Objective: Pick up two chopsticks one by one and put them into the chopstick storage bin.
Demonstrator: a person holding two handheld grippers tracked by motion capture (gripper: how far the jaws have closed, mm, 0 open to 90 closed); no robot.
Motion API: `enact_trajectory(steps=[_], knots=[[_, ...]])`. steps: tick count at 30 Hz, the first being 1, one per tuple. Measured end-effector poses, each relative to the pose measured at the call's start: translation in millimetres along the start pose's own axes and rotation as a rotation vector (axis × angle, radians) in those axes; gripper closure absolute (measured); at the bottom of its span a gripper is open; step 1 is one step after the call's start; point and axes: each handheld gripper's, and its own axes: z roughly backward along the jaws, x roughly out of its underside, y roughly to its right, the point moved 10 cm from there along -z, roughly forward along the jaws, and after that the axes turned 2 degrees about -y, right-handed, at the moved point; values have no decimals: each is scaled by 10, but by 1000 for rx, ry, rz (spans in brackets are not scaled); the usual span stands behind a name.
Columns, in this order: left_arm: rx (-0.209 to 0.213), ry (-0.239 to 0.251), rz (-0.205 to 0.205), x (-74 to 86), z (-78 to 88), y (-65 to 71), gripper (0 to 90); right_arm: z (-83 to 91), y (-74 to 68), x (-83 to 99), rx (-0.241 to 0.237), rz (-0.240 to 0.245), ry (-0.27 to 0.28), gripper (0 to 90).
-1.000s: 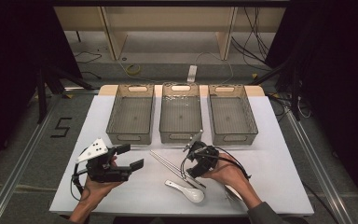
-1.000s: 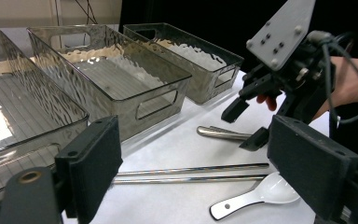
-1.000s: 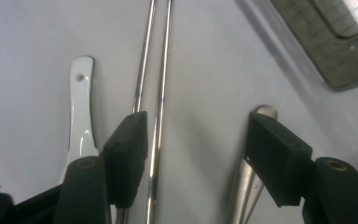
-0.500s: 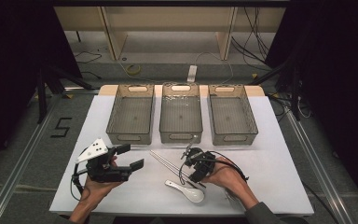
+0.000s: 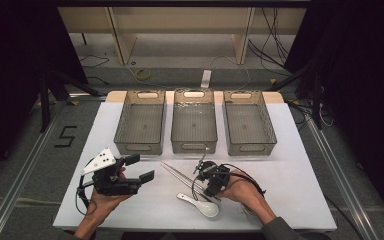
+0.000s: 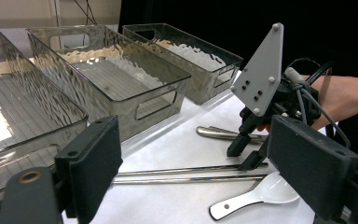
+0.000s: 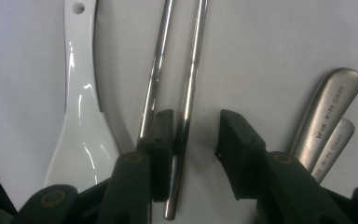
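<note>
right gripper (image 7: 191, 140): points down over the utensils at the near middle of the white table (image 5: 290, 150), jaws have just been closing, a gap left on one side, nothing pinched yet
chopstick between jaws (image 7: 186, 102): one of two steel chopsticks, lies against one pad, the other pad stands apart from it
second chopstick (image 7: 156, 70): just outside that same pad, parallel and close
long axis: the chopsticks run straight away from the jaws, across the closing direction, so the pads can meet the sides
nearer hand: the right; left gripper (image 6: 205, 163) hovers spread and empty, well apart
white spoon (image 7: 81, 121): glossy ceramic, beside the chopsticks
metal handles (image 7: 326, 116): brushed, flat, rounded ends, on the other side
bins (image 5: 194, 122): three clear ribbed bins at the far edge, nothing in them
</note>
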Motion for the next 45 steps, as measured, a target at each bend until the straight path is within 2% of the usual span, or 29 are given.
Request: enact_trajectory(steps=[15,23,26,32,34,38,41,42,44,45], knots=[[1,1,0,-2,1,3,169,-8,-12,-2,1,-4,1,839],[0,1,-1,-2,4,0,169,-4,-3,-1,-6,-7,2,851],[1,0,0,-2,5,-2,169,12,32,14,12,-1,6,852],[-3,-4,3,2,-2,-7,169,95,88,38,6,-11,36,853],[-6,-12,3,12,-10,-12,169,126,110,42,17,-9,46,854],[-10,-21,12,24,-21,-21,169,190,124,33,23,-12,71,855],[-13,-36,47,47,-46,-41,169,261,136,18,25,-15,99,854],[-13,-36,47,47,-46,-41,169,261,136,18,25,-15,99,854],[-8,-45,88,62,-71,-53,169,347,138,10,25,-18,122,855],[-8,-45,88,62,-71,-53,171,375,149,2,34,-13,135,855]])
